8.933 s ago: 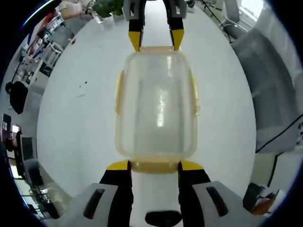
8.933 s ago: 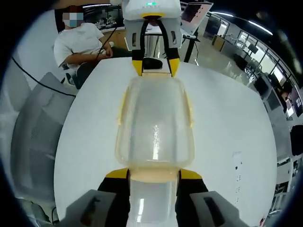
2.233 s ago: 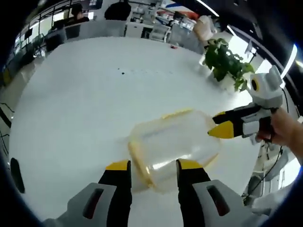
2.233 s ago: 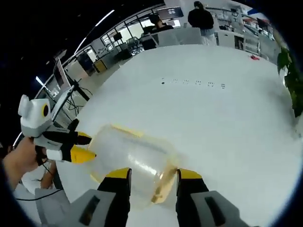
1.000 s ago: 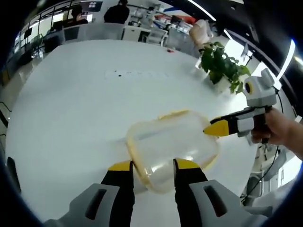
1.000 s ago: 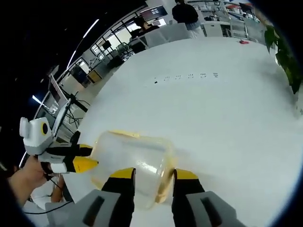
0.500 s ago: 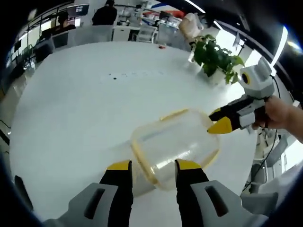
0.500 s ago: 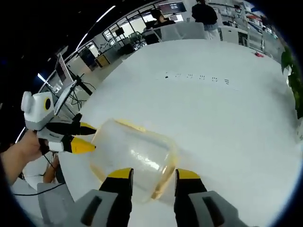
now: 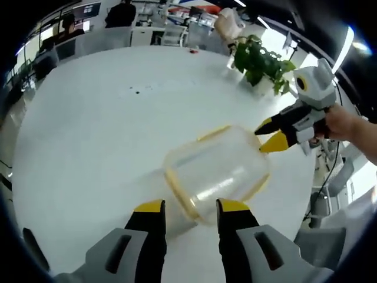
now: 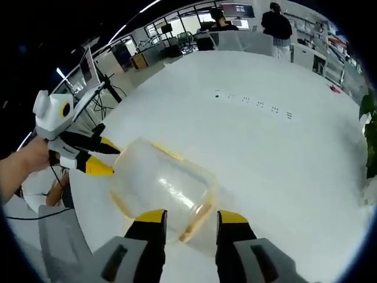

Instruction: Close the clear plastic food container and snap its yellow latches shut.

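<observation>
Two grippers [image 9: 187, 207] [image 10: 187, 218] flanking clear container [image 9: 217, 172].

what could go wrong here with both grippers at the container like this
1. Both grippers, right gripper and left gripper, sit at the same end of the clear container; nothing braces its far side, so a push may slide it across the smooth white table.
2. A yellow latch looks loose and may stay unsnapped.

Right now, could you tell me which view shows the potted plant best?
The left gripper view: the potted plant stands whole at the table's far edge. The right gripper view catches a few leaves at its right margin.
</observation>
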{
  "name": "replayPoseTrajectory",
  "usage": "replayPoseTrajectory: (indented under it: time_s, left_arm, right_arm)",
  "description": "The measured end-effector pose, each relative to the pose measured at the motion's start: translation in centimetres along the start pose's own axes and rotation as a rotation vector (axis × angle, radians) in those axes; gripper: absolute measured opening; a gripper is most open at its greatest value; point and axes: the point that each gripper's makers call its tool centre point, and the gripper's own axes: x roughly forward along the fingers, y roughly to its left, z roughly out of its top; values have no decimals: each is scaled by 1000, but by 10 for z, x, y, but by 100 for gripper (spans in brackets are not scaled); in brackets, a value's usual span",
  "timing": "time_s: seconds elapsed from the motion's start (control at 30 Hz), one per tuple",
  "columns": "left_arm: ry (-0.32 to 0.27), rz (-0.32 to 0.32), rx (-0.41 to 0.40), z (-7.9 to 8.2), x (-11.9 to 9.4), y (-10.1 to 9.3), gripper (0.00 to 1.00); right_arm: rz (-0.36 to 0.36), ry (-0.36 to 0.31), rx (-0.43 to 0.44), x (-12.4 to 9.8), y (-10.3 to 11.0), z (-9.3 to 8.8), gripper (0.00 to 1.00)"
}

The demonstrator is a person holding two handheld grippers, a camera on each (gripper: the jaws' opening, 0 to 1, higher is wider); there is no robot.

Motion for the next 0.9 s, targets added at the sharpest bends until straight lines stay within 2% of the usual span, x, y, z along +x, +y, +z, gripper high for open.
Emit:
replayPoseTrajectory:
  time_s: [0.33, 0.43, 0.5, 0.57, 0.63, 0.7, 0.8, 0.9]
  left_arm:
    - [46, -20, 55, 3, 0, -1, 33]
    - [69, -26, 103, 3, -1, -2, 35]
    - [76, -31, 133, 5, -2, -3, 36]
    - [78, -29, 142, 6, -2, -3, 37]
    - [85, -25, 162, 7, -3, -2, 36]
    - [92, -14, 172, 7, -3, 1, 37]
    - [124, -22, 218, 5, -2, 0, 37]
    - [158, -10, 307, 3, -3, 1, 37]
  right_arm:
    - [9, 49, -102, 0, 4, -4, 29]
    - [16, 76, -142, 0, 6, -7, 29]
    - [30, 72, -172, -1, 9, -6, 28]
    - [32, 81, -181, -1, 9, -6, 28]
    - [34, 95, -226, -1, 10, -6, 28]
    - [44, 104, -211, -2, 12, -7, 29]
    - [35, 117, -246, -3, 10, -7, 28]
    - [29, 136, -280, -2, 9, -10, 29]
